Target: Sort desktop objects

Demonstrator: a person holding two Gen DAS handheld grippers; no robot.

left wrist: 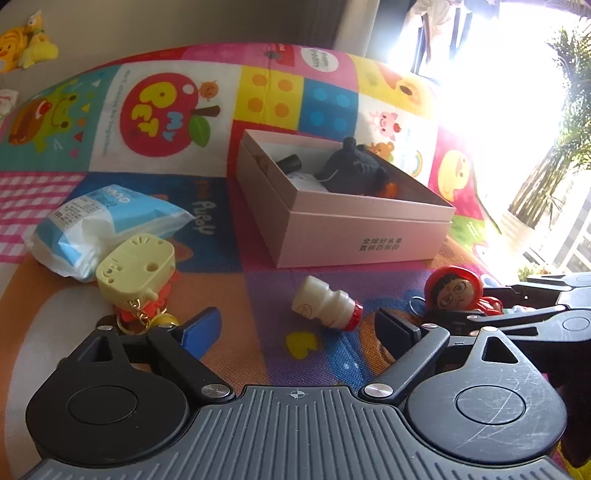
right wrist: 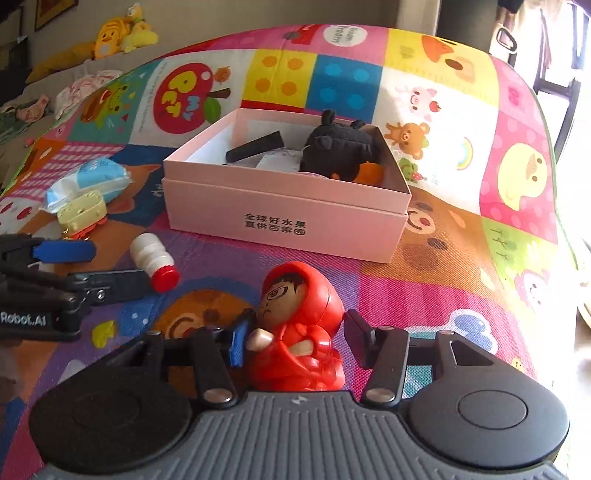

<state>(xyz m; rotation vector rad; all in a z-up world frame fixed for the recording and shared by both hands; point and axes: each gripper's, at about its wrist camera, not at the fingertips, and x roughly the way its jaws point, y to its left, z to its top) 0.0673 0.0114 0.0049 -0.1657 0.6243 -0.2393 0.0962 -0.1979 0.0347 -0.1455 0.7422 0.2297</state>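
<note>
A red hooded figure (right wrist: 299, 325) stands on the play mat between the fingers of my right gripper (right wrist: 297, 339). The blue left pad (right wrist: 238, 341) touches its arm, while a thin gap shows at the black right pad (right wrist: 356, 338). My left gripper (left wrist: 299, 328) is open, and a small white bottle with a red cap (left wrist: 325, 308) lies on its side just ahead of the fingertips, untouched. The pink open box (left wrist: 354, 236) sits behind and holds a black plush (left wrist: 354, 170) and a black cylinder. The right wrist view shows the left gripper (right wrist: 92, 267) beside the bottle (right wrist: 153, 260).
A blue-and-white tissue pack (left wrist: 103, 221) and a pale yellow keychain toy (left wrist: 136, 266) lie at the left on the colourful mat (left wrist: 258, 92). Yellow plush toys (right wrist: 118, 29) rest on a couch behind. The mat's edge falls off at the right by a bright window.
</note>
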